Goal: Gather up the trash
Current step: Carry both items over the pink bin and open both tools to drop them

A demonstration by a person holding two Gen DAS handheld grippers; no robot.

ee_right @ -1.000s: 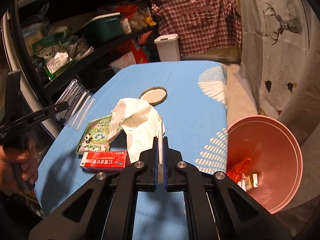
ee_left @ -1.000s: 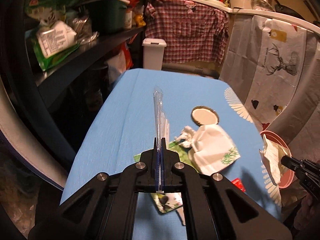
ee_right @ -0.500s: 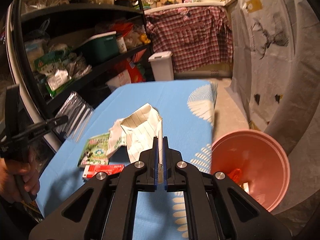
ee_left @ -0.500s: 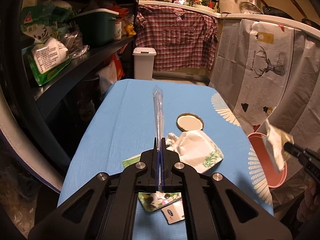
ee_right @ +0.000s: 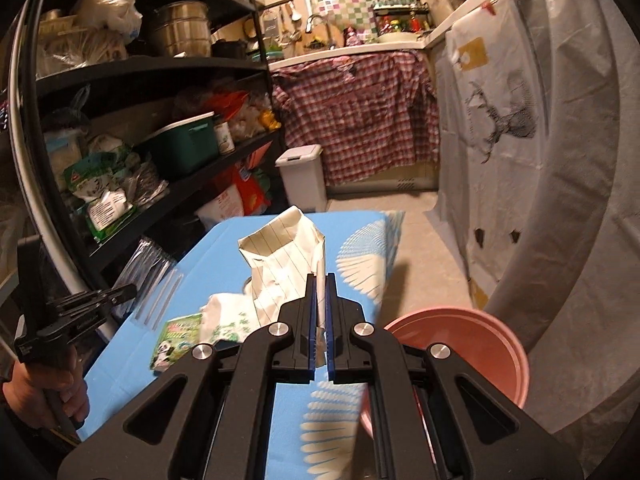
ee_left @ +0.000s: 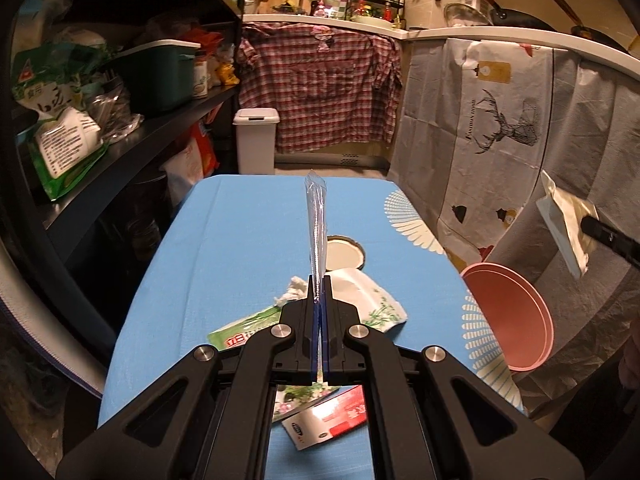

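Left claw point(ee_left: 319, 280) clamped tight, pointing forward and slightly down, gripped by a hand point(ee_right: 48, 396) at its handle. Right claw point(ee_right: 320, 280) also clamped, held up; its hand probably at frame edge, unclear.

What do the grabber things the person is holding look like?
Both are black plastic. The left gripper and right gripper each have two angular arms with cut-out holes, round silver bolts, and thin blue pads on the inner faces. A bare hand grips the left one's black handle.

Right tongs point(ee_right: 320, 312) lifted lined paper point(ee_right: 280, 256) off bench point(ee_left: 248, 240), now up above pink basin point(ee_left: 508, 320); left tongs point(ee_left: 319, 304) raised clear wrapper point(ee_left: 316, 224) slightly.
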